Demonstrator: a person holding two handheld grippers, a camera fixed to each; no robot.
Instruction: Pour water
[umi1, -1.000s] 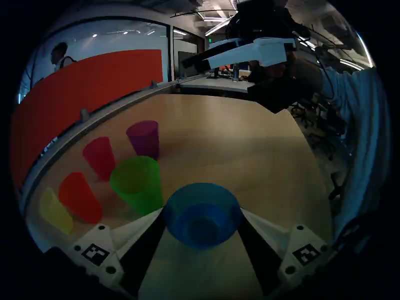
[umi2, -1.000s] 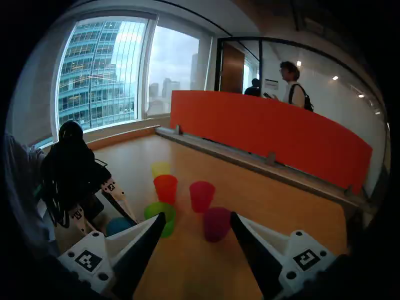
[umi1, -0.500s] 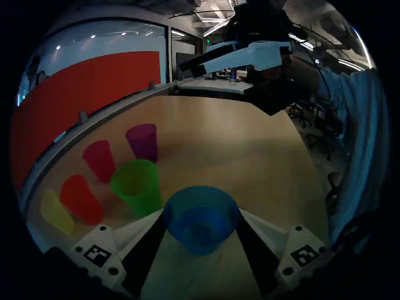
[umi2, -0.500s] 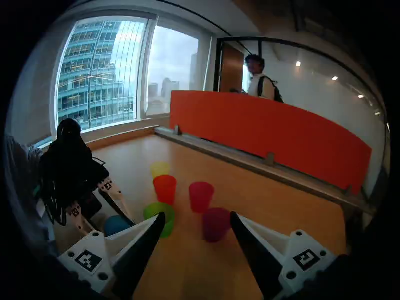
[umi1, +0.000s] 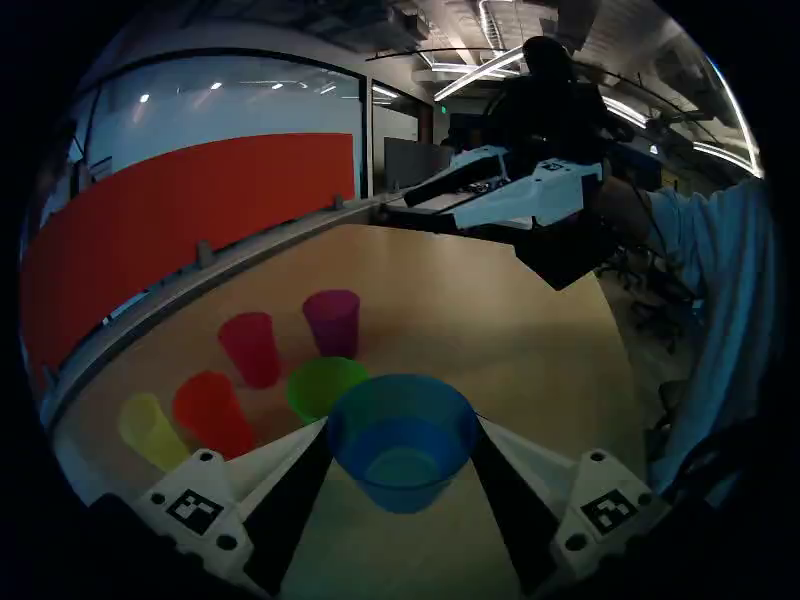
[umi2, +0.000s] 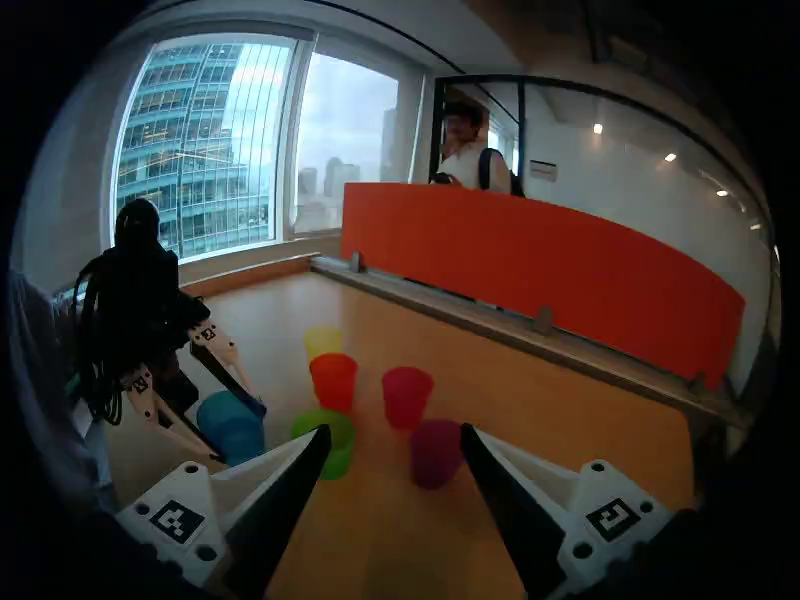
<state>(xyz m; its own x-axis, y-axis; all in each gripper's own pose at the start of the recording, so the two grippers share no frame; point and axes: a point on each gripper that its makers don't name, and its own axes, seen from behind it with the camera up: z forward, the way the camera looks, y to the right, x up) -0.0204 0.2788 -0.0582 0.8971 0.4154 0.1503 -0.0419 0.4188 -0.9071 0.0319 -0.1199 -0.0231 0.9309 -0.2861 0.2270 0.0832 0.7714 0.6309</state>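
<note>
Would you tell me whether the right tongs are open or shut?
Open: the right tongs stand wide apart, with nothing gripped between them.

The right claw (umi2: 393, 432) hovered over the wooden surface (umi2: 560, 420), fingers spread, a translucent purple plastic cup (umi2: 437, 452) ahead between them. At left, the left claw (umi2: 234, 430) gripped a translucent blue plastic cup (umi2: 226, 422) near a green plastic cup (umi2: 326, 440).
</note>
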